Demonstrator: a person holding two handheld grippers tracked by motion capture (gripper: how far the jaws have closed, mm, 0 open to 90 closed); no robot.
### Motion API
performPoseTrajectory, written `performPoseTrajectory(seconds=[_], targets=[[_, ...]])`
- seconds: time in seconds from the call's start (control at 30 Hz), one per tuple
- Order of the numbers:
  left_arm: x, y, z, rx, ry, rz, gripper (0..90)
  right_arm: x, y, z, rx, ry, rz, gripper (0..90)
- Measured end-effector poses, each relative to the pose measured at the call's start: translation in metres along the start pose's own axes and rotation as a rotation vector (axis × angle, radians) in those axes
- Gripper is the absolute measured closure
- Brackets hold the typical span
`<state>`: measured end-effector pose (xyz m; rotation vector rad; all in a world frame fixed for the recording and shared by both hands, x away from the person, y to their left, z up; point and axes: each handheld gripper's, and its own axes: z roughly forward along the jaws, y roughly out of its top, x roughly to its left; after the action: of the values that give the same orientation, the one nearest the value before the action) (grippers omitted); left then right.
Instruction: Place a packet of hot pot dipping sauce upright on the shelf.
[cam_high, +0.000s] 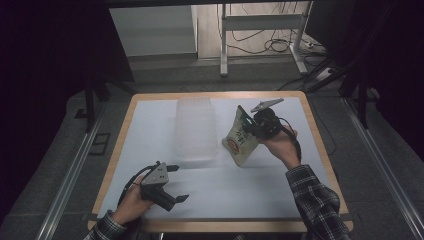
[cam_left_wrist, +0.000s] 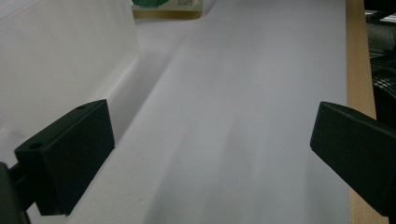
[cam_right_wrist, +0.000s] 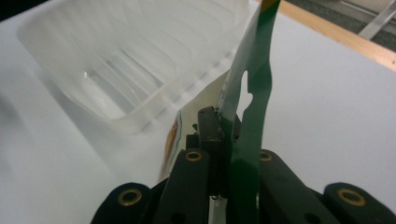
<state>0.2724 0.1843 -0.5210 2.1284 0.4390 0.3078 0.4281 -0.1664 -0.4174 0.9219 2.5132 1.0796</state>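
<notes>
Right gripper (cam_high: 250, 126) clamps a tan snack pouch (cam_high: 240, 142) by its green top; left gripper (cam_high: 176, 184) gapes.

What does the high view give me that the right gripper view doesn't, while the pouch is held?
High view alone: the left tongs, open and low near the table's front edge, and the whole snack pouch hanging tilted beside the clear plastic tub. Right gripper view alone: the right tongs shut on the pouch's green top edge, and the tub's ribbed inside. Both share the pouch, the tub and the white tabletop.
</notes>
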Motion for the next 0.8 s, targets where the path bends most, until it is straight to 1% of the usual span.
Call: performPoseTrajectory(seconds=[0.13,0.17,0.2,0.23,0.4,0.43,0.47,0.5,0.63,0.7,0.8], targets=[[0.0,0.0,0.0,0.0,0.0,-0.001,0.0,0.004,0.007,-0.005,-0.007,0.007,-0.015,89.2],[0.0,0.0,0.0,-0.004,0.0,-0.004,0.0,0.007,0.011,-0.007,-0.005,-0.004,-0.032,89.3],[0.0,0.0,0.0,-0.004,0.0,-0.004,0.0,0.007,0.011,-0.007,-0.005,-0.004,-0.032,89.3],[-0.001,0.0,0.0,-0.004,0.001,-0.003,0.0,0.007,0.014,-0.009,-0.007,-0.015,-0.05,89.3],[0.0,0.0,0.0,-0.003,0.0,-0.005,0.0,0.007,0.022,-0.014,-0.021,-0.01,-0.059,89.2],[0.0,0.0,0.0,-0.004,0.0,-0.005,0.0,0.007,0.026,-0.016,-0.027,-0.003,-0.069,89.2],[0.0,0.0,0.0,-0.004,0.0,-0.005,0.0,0.007,0.026,-0.016,-0.027,-0.003,-0.069,89.2],[0.0,0.0,0.0,-0.005,0.001,-0.004,0.0,0.008,0.029,-0.017,-0.03,0.0,-0.083,89.2],[0.0,0.0,0.0,-0.005,0.0,-0.007,0.0,0.008,0.036,-0.016,-0.029,0.002,-0.096,89.2],[0.0,0.0,0.0,-0.006,-0.001,-0.009,0.0,0.007,0.039,-0.015,-0.028,0.009,-0.09,89.2],[0.0,0.0,0.0,-0.006,-0.002,-0.009,0.0,0.007,0.042,-0.013,-0.033,0.02,-0.095,89.2]])
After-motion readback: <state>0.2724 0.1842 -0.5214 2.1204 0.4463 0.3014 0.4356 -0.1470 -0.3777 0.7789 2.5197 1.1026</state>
